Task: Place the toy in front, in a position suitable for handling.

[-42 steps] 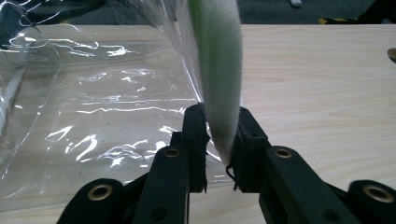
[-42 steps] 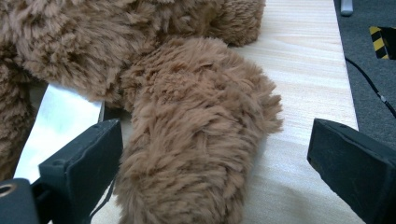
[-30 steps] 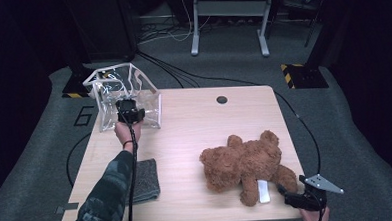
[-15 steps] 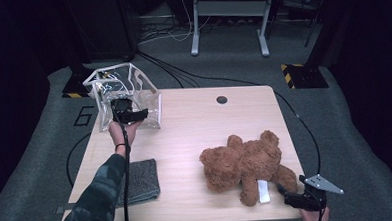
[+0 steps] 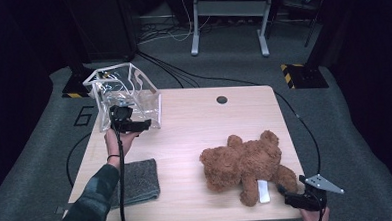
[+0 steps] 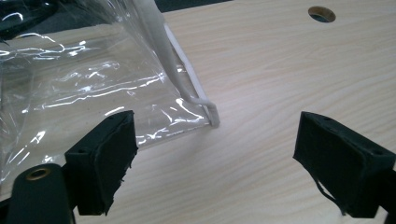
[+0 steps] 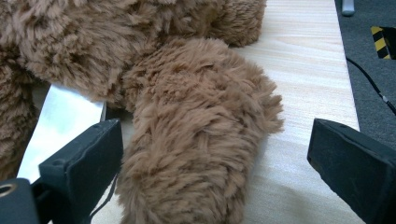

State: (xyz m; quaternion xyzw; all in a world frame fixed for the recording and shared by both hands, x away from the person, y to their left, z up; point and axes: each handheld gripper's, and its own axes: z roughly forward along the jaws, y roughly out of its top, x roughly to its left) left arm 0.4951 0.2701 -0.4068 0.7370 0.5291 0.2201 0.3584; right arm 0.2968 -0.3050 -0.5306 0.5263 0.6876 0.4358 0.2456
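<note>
Clear plastic bag [image 5: 126,96], one of it, stands at the far left corner of the table [image 5: 195,135], its white-trimmed mouth open upward. We count one teddy bear [image 5: 246,163], lying flat near the near right edge with one white tag [image 5: 263,191] at its leg, and one grey folded cloth [image 5: 137,181] at the near left.

Our left gripper [image 5: 134,126] sits just beside the bag's near lower corner. Its jaws have just been opening, and in the left gripper view [image 6: 215,154] they stand wide apart with bare wood between them. The bag's corner [image 6: 205,109] and its white seam lie just beyond the pads, not pressed by either; the bag is let go.

Our right gripper [image 5: 293,196] rests at the table's near right corner, next to the bear's leg. In the right gripper view [image 7: 215,172] its two black jaws are spread wide with one furry brown leg [image 7: 196,140] lying between them. The left pad is close against the fur, but the right pad stands well clear, so nothing is clamped. One round dark hole [image 5: 221,99] marks the tabletop toward the far edge.
</note>
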